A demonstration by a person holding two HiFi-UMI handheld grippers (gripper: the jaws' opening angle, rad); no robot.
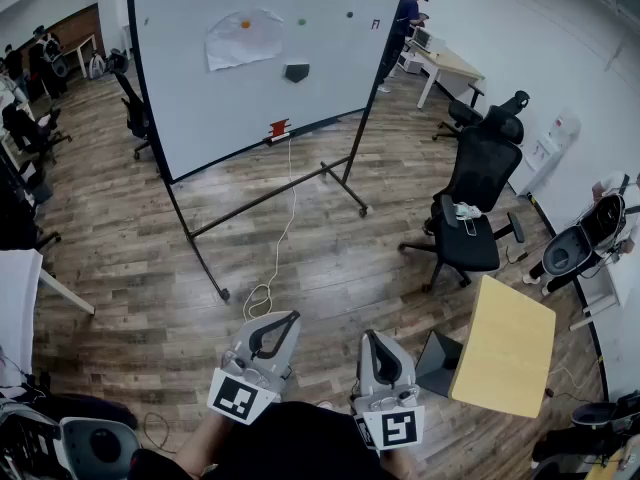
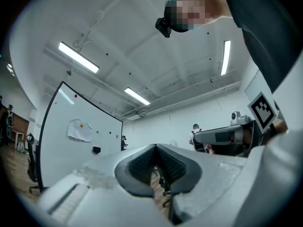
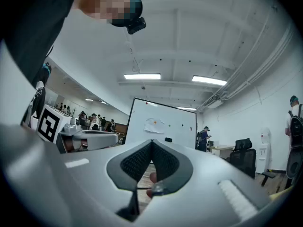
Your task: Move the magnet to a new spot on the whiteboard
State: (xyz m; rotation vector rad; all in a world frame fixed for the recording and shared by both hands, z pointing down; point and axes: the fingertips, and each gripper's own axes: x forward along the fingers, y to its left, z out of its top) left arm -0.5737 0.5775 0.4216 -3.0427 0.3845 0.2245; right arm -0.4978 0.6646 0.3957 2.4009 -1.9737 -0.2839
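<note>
A wooden plank floor fills an open office. At upper left, well away from the person, stands a wheeled white whiteboard. Its upper part carries an orange round magnet on a crumpled white paper sheet, then a green round magnet and a dark round magnet. To the right are a black mesh office chair and a pale yellow table. In the foreground, the grey left gripper and the grey right gripper have their jaws pressed together, holding nothing.

Head view steeply down, gripper views upward, all toward distant whiteboard
</note>
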